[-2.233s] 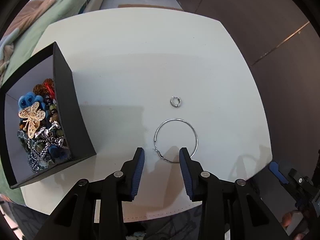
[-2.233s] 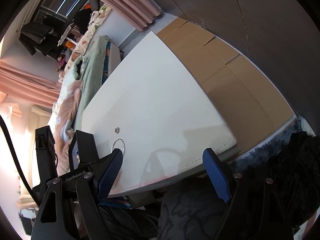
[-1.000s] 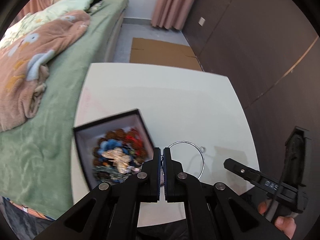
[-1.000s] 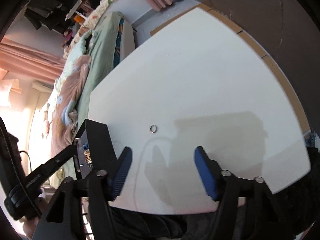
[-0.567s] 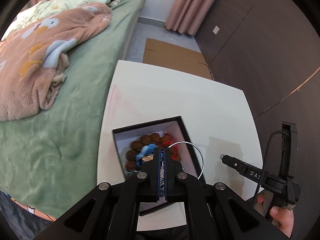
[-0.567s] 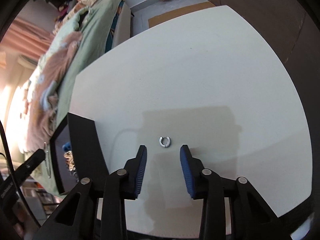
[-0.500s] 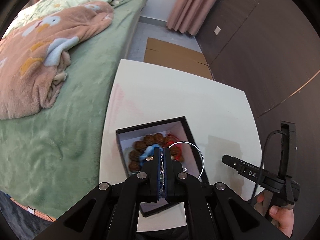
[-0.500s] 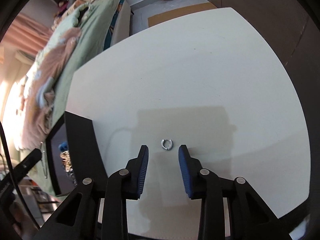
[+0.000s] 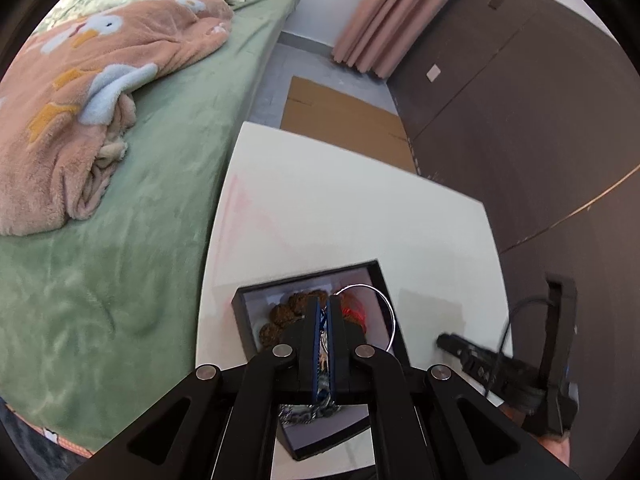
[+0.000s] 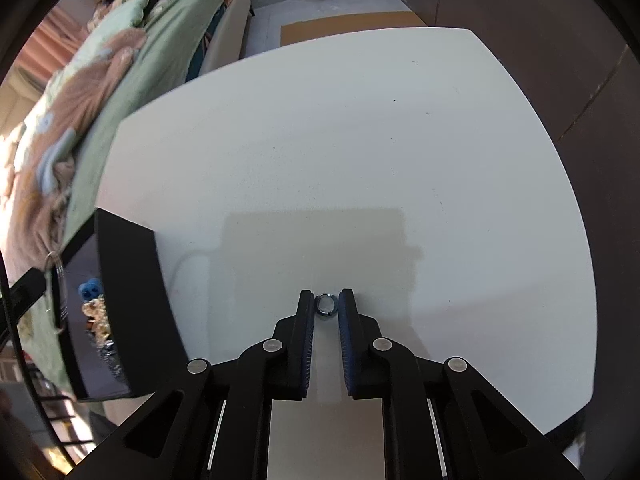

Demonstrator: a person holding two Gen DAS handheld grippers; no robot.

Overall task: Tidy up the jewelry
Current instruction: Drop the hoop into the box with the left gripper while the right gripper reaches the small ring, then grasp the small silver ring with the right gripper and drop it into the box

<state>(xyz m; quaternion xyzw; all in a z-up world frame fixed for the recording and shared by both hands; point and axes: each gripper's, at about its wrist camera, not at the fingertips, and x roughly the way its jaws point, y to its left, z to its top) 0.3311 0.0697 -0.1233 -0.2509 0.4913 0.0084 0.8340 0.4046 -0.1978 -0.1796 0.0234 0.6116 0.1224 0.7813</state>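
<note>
My left gripper (image 9: 325, 308) is shut on a large silver hoop earring (image 9: 391, 316) and holds it over the open black jewelry box (image 9: 308, 277), which is full of beads and chains. In the right wrist view the same hoop (image 10: 54, 266) hangs above the box (image 10: 132, 300) at the left edge. A small silver ring (image 10: 326, 305) lies on the white table (image 10: 360, 140) between the fingertips of my right gripper (image 10: 326, 307). Its jaws are closing, and the blue pads touch the ring's two sides.
A bed with green sheets (image 9: 140, 200) and a pink blanket (image 9: 80, 80) runs along the table's left side. Flat cardboard (image 9: 344, 120) lies on the floor beyond the far edge. A dark wall (image 9: 520, 100) stands to the right. The right-hand tool (image 9: 500, 364) is beside the box.
The left gripper has carried the hoop from the table to above the box. The right gripper has come down over the small ring and narrowed from wide open to snug around it.
</note>
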